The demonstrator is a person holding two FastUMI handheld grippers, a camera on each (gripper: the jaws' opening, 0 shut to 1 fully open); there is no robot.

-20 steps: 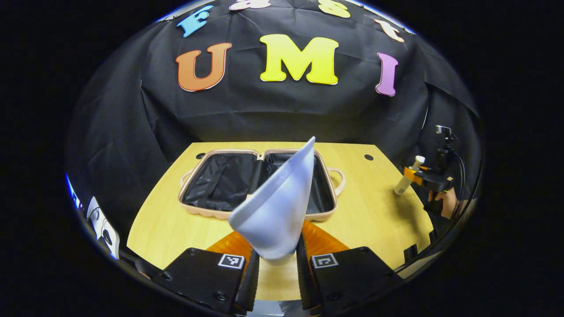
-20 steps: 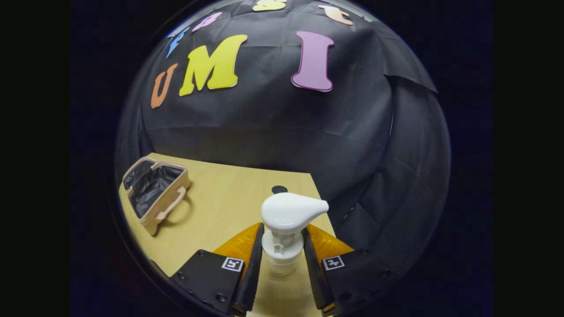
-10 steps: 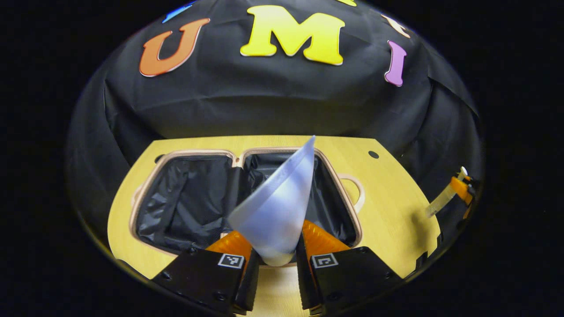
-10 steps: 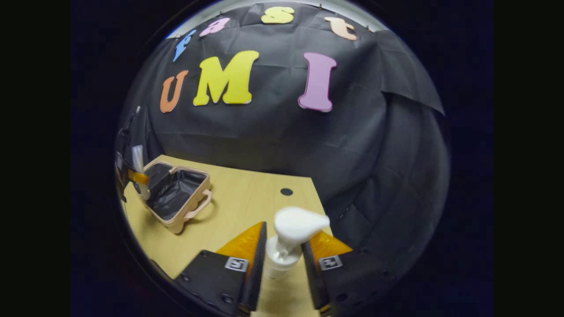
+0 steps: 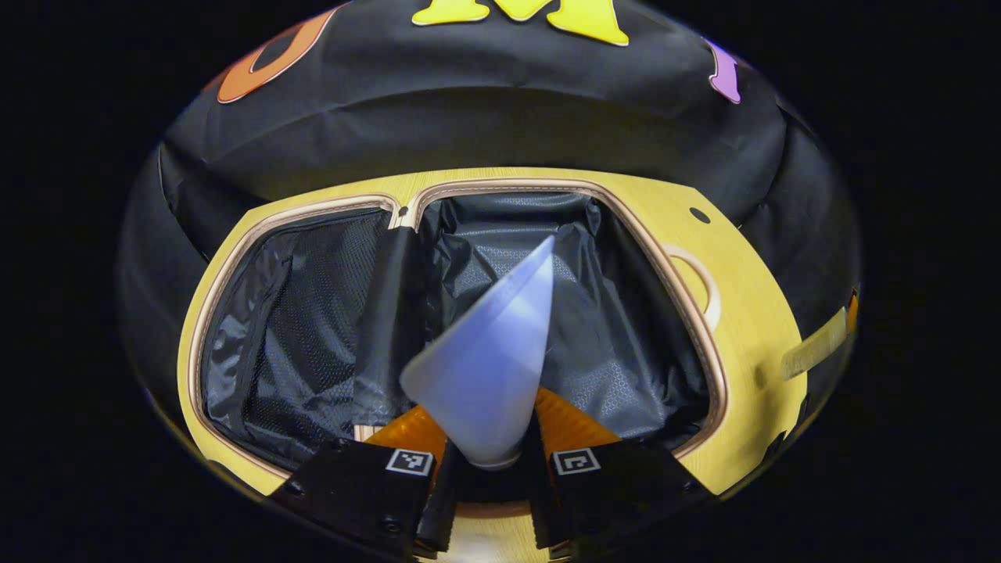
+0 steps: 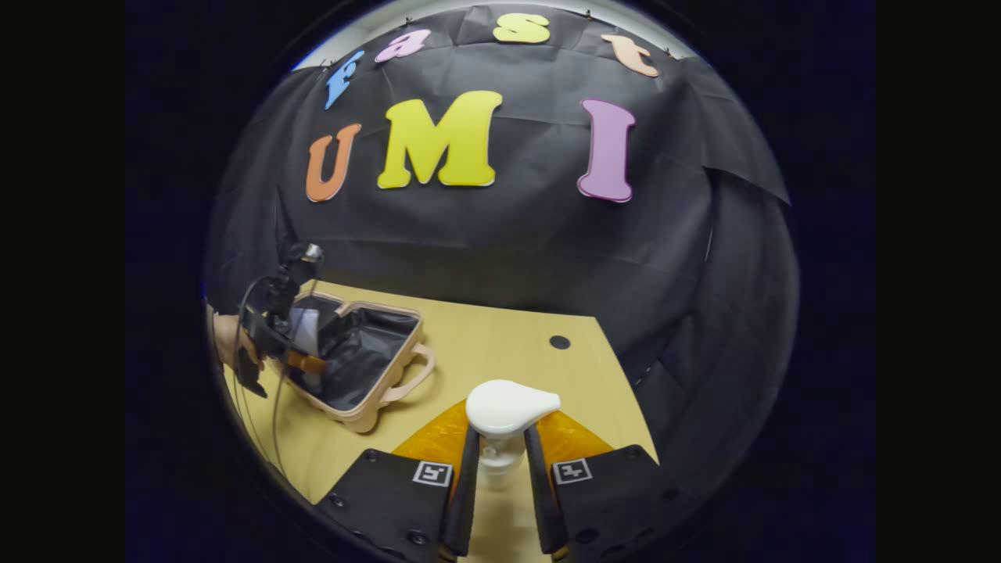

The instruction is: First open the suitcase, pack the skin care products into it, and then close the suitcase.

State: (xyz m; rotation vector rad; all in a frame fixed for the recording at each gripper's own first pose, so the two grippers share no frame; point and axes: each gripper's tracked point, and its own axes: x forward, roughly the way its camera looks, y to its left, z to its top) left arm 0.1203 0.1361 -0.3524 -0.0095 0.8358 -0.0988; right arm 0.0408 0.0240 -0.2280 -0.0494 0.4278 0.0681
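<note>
The suitcase [image 5: 313,313] lies open flat on the wooden table, a beige shell with black lining and both halves bare. My left gripper [image 5: 489,469] is shut on a pale bluish tube [image 5: 489,360], which points forward over the suitcase's right half. In the right gripper view, that gripper [image 6: 274,332] hangs over the suitcase [image 6: 367,356] with the tube [image 6: 305,328]. My right gripper [image 6: 500,477] is shut on the neck of a pump bottle, below its white pump head [image 6: 512,405], above the table to the right of the case. The bottle [image 5: 813,352] also appears at the far right edge.
The table [image 6: 500,352] has a small round hole [image 6: 559,342] near its back right corner. A handle [image 6: 410,375] sticks out of the suitcase's right side. A hand [image 6: 223,340] holds the left gripper. Black cloth walls close the booth behind and beside the table.
My left gripper moved forward and down with the tube, from in front of the suitcase to over its right half. My right gripper turned left toward the case with the pump bottle.
</note>
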